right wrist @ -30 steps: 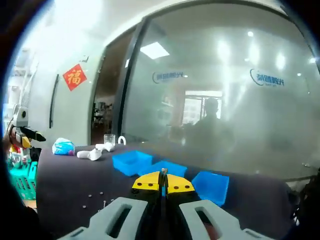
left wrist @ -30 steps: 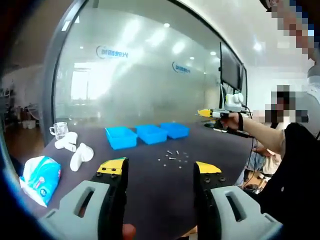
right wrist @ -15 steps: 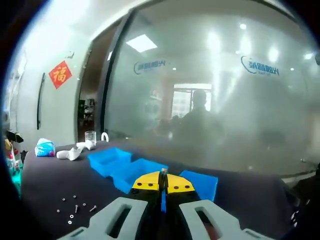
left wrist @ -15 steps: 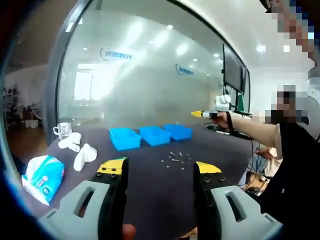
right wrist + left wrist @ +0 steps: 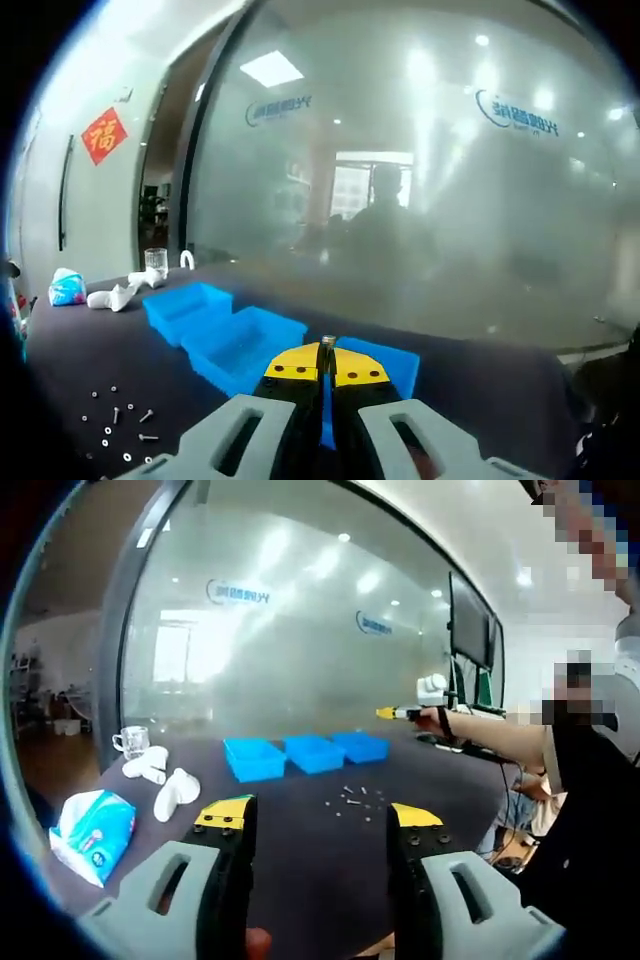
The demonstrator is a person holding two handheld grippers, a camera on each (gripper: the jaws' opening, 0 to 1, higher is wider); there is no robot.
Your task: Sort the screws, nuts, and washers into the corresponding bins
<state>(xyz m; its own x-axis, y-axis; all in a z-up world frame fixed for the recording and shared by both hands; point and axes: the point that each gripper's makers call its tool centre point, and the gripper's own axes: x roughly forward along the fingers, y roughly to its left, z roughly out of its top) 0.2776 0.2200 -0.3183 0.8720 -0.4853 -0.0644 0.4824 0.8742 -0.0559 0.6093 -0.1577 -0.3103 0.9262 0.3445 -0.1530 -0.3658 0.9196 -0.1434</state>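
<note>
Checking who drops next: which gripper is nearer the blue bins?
Right. The right gripper is shut on a small part just above the bins; the left gripper waits open at the table's near edge.

Three blue bins [image 5: 305,753] stand empty in a row on the dark bench [image 5: 300,850]. Small screws, nuts and washers [image 5: 352,800] lie scattered near them.
</note>
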